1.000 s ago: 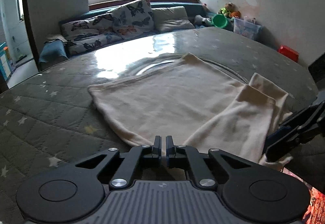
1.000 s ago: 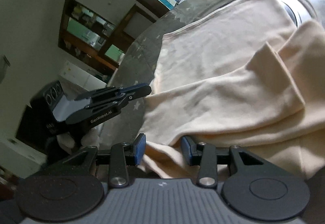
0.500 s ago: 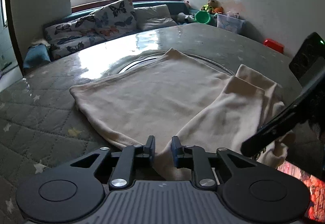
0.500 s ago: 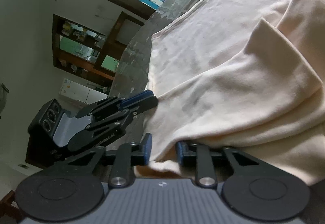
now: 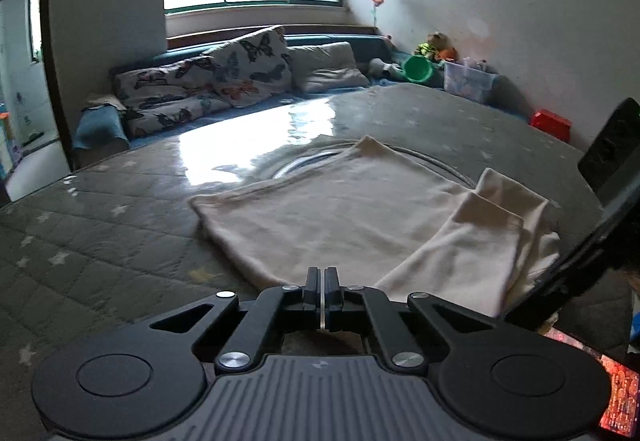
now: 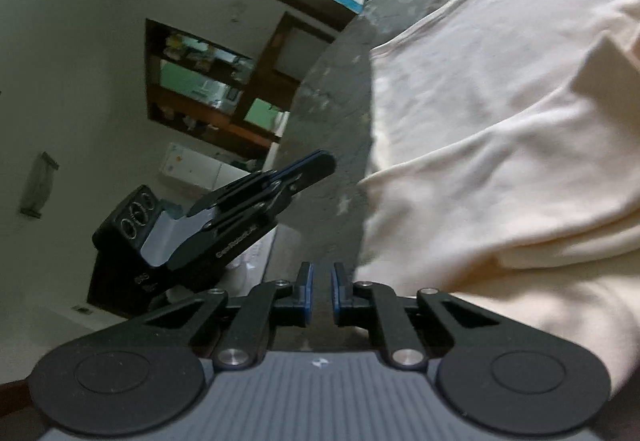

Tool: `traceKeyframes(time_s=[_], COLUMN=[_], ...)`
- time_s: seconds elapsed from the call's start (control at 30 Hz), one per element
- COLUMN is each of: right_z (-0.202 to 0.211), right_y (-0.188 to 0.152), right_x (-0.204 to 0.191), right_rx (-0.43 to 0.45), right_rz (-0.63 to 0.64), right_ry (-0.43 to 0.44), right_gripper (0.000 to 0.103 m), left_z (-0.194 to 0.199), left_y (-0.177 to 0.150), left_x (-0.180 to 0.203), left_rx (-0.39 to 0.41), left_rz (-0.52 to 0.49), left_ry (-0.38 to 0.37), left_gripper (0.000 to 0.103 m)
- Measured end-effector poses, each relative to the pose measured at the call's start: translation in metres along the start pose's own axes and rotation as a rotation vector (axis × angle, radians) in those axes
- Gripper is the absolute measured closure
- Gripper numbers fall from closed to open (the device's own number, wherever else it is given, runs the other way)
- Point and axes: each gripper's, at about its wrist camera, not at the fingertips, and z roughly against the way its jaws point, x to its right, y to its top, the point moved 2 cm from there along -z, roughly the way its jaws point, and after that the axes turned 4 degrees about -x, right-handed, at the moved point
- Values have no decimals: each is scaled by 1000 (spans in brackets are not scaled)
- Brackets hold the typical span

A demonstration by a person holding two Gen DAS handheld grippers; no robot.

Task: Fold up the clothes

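Across the middle of the left wrist view, a cream garment [image 5: 352, 217] lies spread on a grey quilted table [image 5: 100, 225], its folded sleeves bunched toward the right of the frame. At lower centre, the left gripper [image 5: 322, 283] has its jaws pressed together at the garment's near hem; whether any cloth is pinched between them cannot be made out. The right gripper [image 5: 568, 273] enters as a dark bar from the right edge. Seen from the right wrist, the right gripper [image 6: 320, 281] shows a narrow gap between its blue pads with nothing visibly held; the garment [image 6: 500, 161] fills the right half, just beside the right-hand finger. The left gripper [image 6: 316, 169] hangs at centre left over the table edge [image 6: 332, 121].
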Motion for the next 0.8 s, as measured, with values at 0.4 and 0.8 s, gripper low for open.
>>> traceKeyframes(time_s=[0.4,0.8], right_z=[2,-9], right_y=[-8,-2], right_x=[10,23], right_rx=[-24,-34], right_rz=[-67,-172], right_ry=[-88,-130], right_gripper=[81,79], left_z=[-32,-33], left_y=[2,-5], left_x=[25,25], left_rx=[-63,-59], left_rz=[-113,-119], left_ry=[-73,-41], left_gripper=[68,99])
